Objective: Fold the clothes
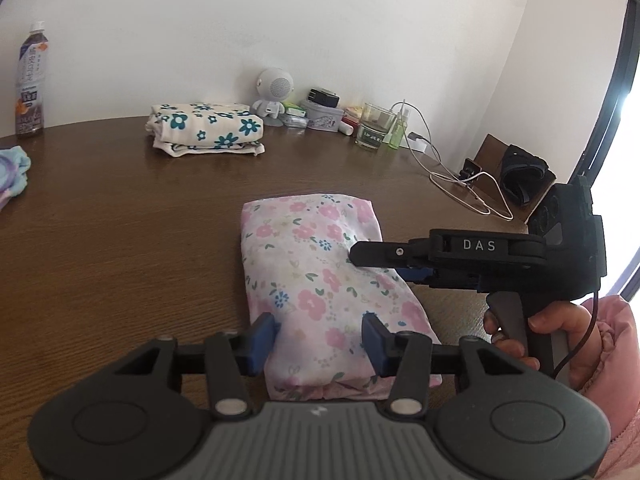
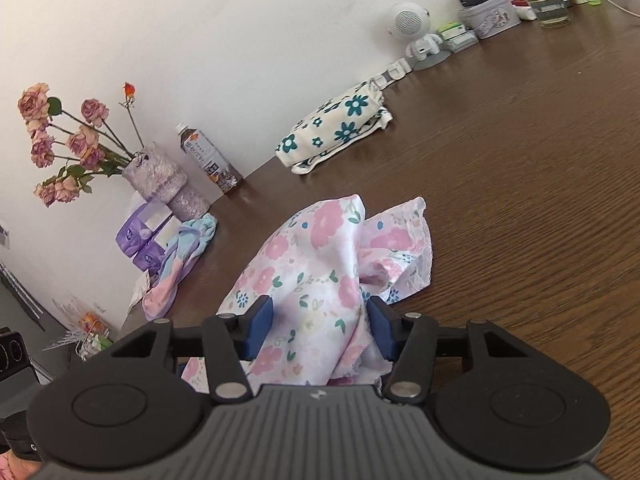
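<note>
Two grippers work the pink floral garment (image 1: 320, 280) mid-bench (image 1: 120, 248): left gripper (image 1: 320, 340) spread astride its near edge, right gripper (image 2: 320, 320) pinching a raised fold, bare wood beyond.

A brown wood-grain table (image 1: 120, 220) runs along a white wall (image 1: 280, 20). On it stand a tall plastic drink bottle with a white cap (image 1: 30, 84), a small white round-headed robot figure (image 1: 274, 96), a grey printed tin (image 1: 322, 117) just beside it, and a clear glass tumbler (image 1: 374, 126). A white cable (image 1: 460, 176) trails nearby. A lilac vase of faded pink roses (image 2: 160, 178) stands beside purple packets (image 2: 140, 236).
</note>
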{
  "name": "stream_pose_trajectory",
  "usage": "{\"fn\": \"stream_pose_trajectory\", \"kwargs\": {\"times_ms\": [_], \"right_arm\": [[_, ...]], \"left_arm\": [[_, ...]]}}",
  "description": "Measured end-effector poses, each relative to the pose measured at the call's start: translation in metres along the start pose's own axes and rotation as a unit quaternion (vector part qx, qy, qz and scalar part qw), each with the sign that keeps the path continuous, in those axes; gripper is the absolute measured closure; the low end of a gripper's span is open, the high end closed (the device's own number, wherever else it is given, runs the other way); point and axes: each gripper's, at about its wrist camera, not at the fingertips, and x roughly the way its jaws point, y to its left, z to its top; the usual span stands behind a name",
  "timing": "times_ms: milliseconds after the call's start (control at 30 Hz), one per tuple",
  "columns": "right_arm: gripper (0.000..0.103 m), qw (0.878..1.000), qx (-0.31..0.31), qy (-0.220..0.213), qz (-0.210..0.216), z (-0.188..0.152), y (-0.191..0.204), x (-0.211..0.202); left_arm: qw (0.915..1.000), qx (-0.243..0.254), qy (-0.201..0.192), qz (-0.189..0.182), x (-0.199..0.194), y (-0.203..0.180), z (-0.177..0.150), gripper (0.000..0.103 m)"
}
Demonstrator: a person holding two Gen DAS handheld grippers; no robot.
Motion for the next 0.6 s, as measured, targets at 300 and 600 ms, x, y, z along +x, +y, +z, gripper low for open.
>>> {"fn": "stream_pose_trajectory", "kwargs": {"times_ms": [300,600], "right_arm": [[0.049,0.999,0.002,-0.040,-0.014,0.002,0.001,-0.017],[0.041,0.997,-0.014,-0.064,-0.028,0.004,0.002,-0.022]], "left_arm": [[0.9995,-0.002,-0.025,0.017,-0.017,0.006,0.004,0.049],[0.9986,-0.017,-0.039,0.030,-0.008,0.021,0.037,0.048]]}}
